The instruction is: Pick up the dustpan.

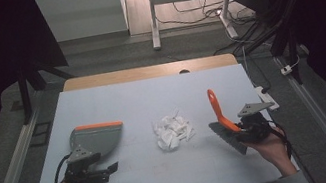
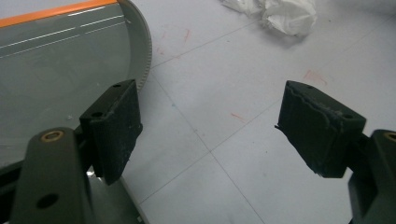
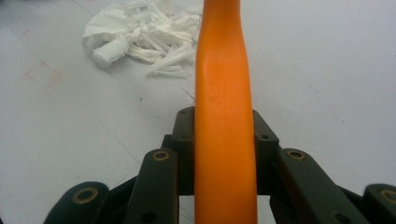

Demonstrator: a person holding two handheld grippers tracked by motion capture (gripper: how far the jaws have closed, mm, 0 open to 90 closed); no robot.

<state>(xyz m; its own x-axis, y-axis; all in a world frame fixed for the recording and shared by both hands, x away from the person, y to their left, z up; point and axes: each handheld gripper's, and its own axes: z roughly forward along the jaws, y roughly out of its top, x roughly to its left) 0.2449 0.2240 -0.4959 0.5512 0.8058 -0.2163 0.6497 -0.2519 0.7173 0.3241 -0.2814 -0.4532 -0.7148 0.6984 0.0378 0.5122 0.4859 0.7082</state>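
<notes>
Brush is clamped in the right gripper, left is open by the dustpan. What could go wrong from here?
1. The left gripper is open beside the dustpan, not holding it; a sweep may well push the loose pan away.
2. The right gripper clamps only the brush handle, so the brush might twist when its bristles drag.
3. The paper scraps are a loose, light pile between pan and brush; a fast stroke could scatter them.

I see a smooth, glossy orange plastic brush handle. The crumpled paper scraps look matt white. The grey dustpan has a plastic sheen.
</notes>
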